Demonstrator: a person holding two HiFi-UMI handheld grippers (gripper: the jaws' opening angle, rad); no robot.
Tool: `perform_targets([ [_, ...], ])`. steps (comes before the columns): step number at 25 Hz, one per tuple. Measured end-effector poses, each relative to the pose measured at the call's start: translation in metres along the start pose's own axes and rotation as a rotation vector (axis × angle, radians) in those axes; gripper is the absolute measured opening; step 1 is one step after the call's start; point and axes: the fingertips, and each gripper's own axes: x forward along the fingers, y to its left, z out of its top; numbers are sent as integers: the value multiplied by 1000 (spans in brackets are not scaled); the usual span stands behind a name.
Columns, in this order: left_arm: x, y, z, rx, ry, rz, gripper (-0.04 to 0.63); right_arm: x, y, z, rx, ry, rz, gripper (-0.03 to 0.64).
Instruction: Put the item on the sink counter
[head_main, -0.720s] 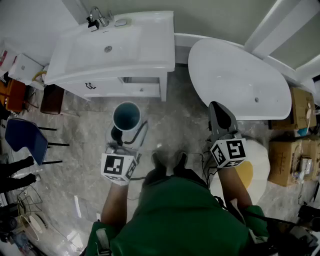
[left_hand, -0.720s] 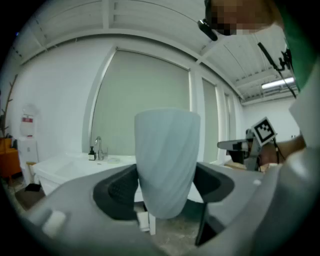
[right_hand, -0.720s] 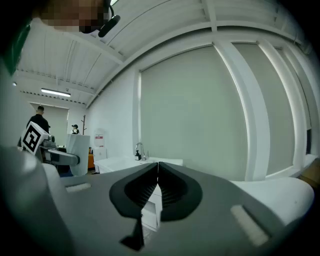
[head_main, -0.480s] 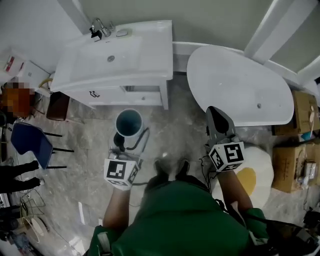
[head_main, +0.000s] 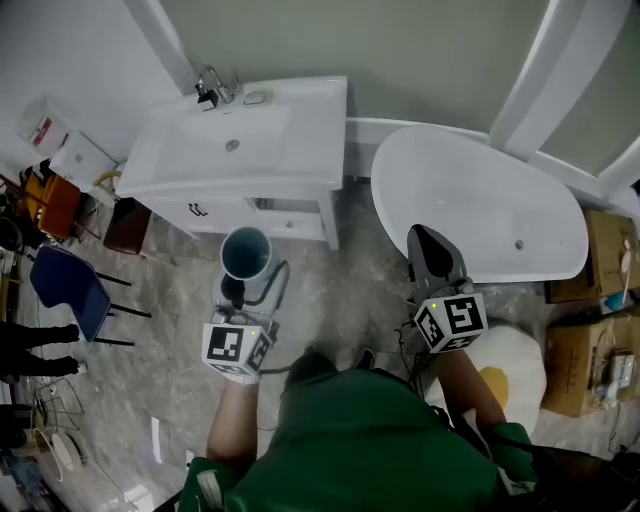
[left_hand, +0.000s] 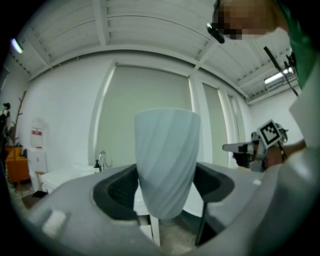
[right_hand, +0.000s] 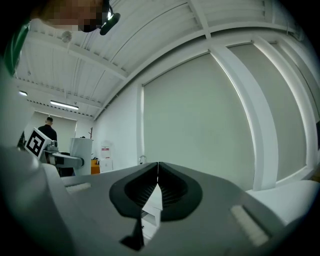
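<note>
Cup (head_main: 246, 253) stands clamped in the wide-spread left gripper (head_main: 251, 284); right gripper (head_main: 430, 242) closed.

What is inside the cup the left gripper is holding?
Seen from above, the cup, held by the left gripper, shows only its dark teal inner wall; no contents visible. Its shaded bottom cannot be made out.

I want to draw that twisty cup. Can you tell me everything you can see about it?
The cup is pale blue with slanting, twisted ridges, and it narrows toward its bottom. It looks like plastic. From above, its round mouth is open and darker teal inside, with nothing seen in it. It stands upright, gripped low on both sides by the left claw, over the floor in front of the sink counter, not on it yet.
</note>
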Motion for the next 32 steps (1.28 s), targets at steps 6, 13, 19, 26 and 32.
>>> perform_targets([
  [6, 10, 0, 9, 36, -17, 28, 339, 3, -16, -1, 5, 8, 4, 2],
  [13, 49, 35, 7, 41, -28, 29, 339, 41, -34, -5, -3, 29, -31, 2],
  [19, 101, 88, 4, 26, -27, -1, 339, 104, -40, -1, -20, 42, -71, 2],
  [26, 162, 159, 14, 19, -39, -45, 339, 192, -33, 16, -42, 39, -104, 2],
  [32, 196, 217, 6, 24, -23, -75, 339, 251, -20, 10, -53, 66, -135, 3],
])
